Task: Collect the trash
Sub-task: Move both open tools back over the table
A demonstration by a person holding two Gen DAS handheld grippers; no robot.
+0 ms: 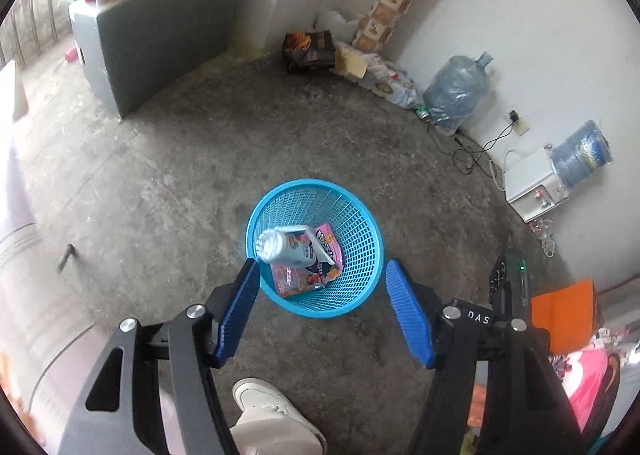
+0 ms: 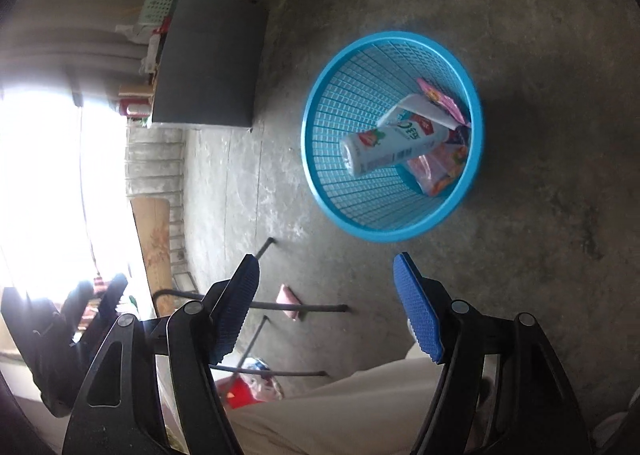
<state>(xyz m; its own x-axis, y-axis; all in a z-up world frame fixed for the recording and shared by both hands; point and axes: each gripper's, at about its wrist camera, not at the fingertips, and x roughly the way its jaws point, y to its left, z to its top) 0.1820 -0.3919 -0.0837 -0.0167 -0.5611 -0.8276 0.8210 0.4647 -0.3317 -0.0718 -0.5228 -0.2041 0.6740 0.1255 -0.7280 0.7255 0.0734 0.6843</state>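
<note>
A blue mesh basket (image 1: 362,215) stands on the concrete floor. Inside it lie a white drink bottle (image 1: 286,249) and a pink snack wrapper (image 1: 320,279). My left gripper (image 1: 322,269) hangs open and empty right above the basket's near rim. The right wrist view shows the same basket (image 2: 348,103), bottle (image 2: 394,145) and wrapper (image 2: 440,171). My right gripper (image 2: 326,265) is open and empty, above the floor, short of the basket.
A grey cabinet (image 1: 160,39) stands at the far left. Bags, boxes and a large water jug (image 1: 458,89) line the wall, with a white dispenser (image 1: 532,185) and cables. My shoe (image 1: 266,403) is below. Chair legs (image 2: 280,307) stand near the right gripper.
</note>
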